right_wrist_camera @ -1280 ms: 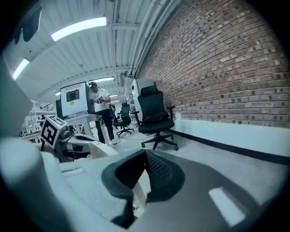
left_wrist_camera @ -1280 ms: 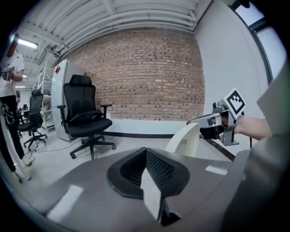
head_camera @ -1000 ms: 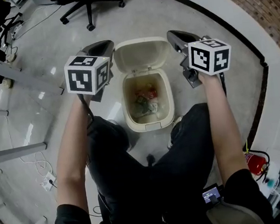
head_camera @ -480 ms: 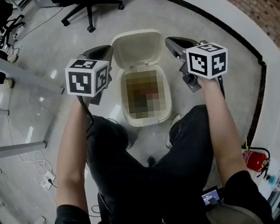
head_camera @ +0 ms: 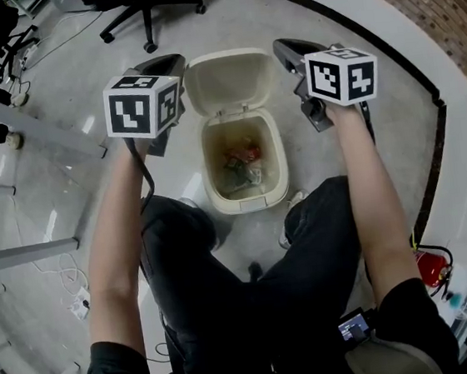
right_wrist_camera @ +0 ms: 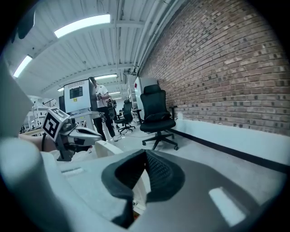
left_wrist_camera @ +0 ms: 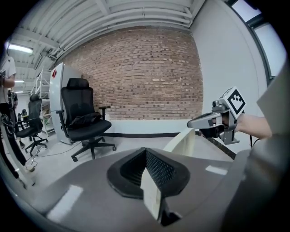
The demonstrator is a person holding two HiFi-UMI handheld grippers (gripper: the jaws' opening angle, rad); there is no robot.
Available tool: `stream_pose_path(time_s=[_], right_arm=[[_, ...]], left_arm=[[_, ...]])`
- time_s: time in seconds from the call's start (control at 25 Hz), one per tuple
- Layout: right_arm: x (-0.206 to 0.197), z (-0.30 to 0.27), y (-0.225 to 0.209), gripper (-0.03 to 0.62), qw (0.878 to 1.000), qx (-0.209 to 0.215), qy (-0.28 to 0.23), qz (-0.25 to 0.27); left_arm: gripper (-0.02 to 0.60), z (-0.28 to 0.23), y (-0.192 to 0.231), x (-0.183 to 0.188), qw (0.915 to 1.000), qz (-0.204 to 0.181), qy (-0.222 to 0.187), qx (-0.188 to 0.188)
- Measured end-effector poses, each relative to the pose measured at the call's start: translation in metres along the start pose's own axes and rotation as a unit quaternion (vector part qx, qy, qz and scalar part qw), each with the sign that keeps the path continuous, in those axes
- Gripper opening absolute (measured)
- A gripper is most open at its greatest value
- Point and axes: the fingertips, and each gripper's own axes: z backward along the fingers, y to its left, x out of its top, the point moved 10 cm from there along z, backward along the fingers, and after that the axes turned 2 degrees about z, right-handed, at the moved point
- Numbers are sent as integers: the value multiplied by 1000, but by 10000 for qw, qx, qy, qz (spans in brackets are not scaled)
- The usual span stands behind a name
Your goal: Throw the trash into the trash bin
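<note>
Above the open bin (head_camera: 249,204), the left gripper (head_camera: 171,62) and right gripper (head_camera: 282,47) are hovering beside its lid (head_camera: 226,82), both closed and empty; the trash (head_camera: 244,166) is lying inside, seemingly delivered.

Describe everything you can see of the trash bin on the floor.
The trash bin is a cream, plastic-looking tub with rounded corners. It stands upright on the grey floor just ahead of the person's knees. Its hinged lid is open and leans back at the far side. Inside lies crumpled trash in red, greenish and white pieces. A shoe sits close to its near right corner; whether they touch is unclear.
</note>
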Motion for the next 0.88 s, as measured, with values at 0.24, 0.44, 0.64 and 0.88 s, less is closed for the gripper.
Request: stream_pose_path(time_s=[0.24,0.44,0.64,0.88], right_arm=[[7,-20,-2,2,9996,175,196,60],[6,-14,2,2,9983,420,386,104],[-5,1,25,2,9932,896,688,281],[-38,24,63,2,9881,1083,957,531]], left_arm=[[6,-17,8,5,9989,91,230,-394],[6,-10,2,4,9971,-61,385,-658],[6,8,-19,-7,9932,-186,540,-1012],[6,32,-59,-40,9916,-287,725,-1029]])
